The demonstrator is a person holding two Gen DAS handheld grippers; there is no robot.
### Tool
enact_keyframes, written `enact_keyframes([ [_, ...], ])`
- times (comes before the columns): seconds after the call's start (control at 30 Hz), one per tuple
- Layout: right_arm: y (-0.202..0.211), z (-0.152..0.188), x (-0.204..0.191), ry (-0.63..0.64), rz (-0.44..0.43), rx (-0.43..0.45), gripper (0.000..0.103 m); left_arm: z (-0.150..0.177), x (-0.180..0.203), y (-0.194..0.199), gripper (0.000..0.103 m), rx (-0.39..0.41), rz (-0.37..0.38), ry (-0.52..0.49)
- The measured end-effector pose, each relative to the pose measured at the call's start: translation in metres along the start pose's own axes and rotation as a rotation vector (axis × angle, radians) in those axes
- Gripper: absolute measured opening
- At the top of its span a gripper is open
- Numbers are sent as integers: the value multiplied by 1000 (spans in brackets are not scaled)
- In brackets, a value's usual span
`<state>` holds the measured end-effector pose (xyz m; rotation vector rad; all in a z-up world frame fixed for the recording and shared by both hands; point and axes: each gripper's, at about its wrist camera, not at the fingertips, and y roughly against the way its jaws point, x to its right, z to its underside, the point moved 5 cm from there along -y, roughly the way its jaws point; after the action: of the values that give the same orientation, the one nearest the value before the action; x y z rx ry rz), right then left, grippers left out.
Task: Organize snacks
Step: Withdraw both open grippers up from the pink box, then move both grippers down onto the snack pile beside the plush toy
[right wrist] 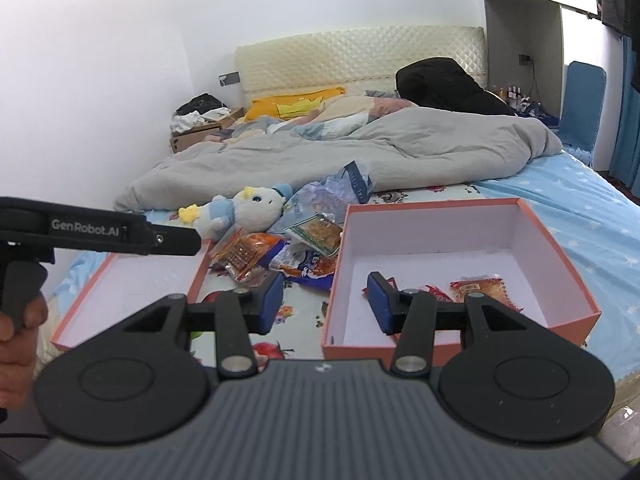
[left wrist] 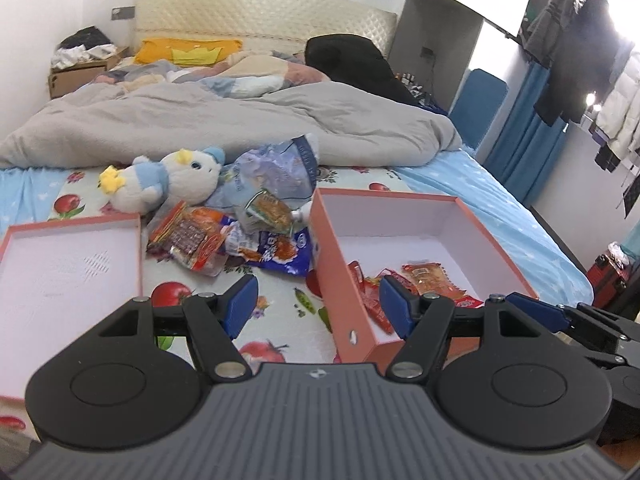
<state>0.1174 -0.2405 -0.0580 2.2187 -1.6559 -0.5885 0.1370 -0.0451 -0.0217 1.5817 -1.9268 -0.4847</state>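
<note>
Snack packets [left wrist: 224, 236] lie heaped on the bed, just left of the deep orange box [left wrist: 340, 280], which I take as my landmark. Farthest left of that box sits its shallow lid [left wrist: 72, 276], white inside and bare. Between lid and box is the heap: an orange-red packet [left wrist: 188, 240] on the lid's side, a crumpled blue bag [left wrist: 280, 254] against the box wall, a green-edged sachet [left wrist: 270, 212] on top, with a plush toy [left wrist: 168, 178] behind. Inside the box a few red wrappers [right wrist: 480, 286] already lie flat.

My left gripper [left wrist: 318, 306] hangs short of the heap, jaws released with nothing between them; my right gripper [right wrist: 326, 300] hovers over the box's near wall, jaws likewise parted and empty.

These packets look light, thin and crinkly, with slick film that could slide out of a pinch, and the contents may crush. I judge the best hold is a sealed edge or corner seam, squeezed flat rather than across the puffed middle, taking the topmost sachet first.
</note>
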Motion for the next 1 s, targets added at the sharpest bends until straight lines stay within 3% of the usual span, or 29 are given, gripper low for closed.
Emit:
enact_keyframes([
  [0.53,0,42,-28,42,-95,9,49,64,-40,14,72,2,-59,107],
  [1.0,-23,58,-46,62,-75,-44,49,86,-87,-1,72,-6,-81,188],
])
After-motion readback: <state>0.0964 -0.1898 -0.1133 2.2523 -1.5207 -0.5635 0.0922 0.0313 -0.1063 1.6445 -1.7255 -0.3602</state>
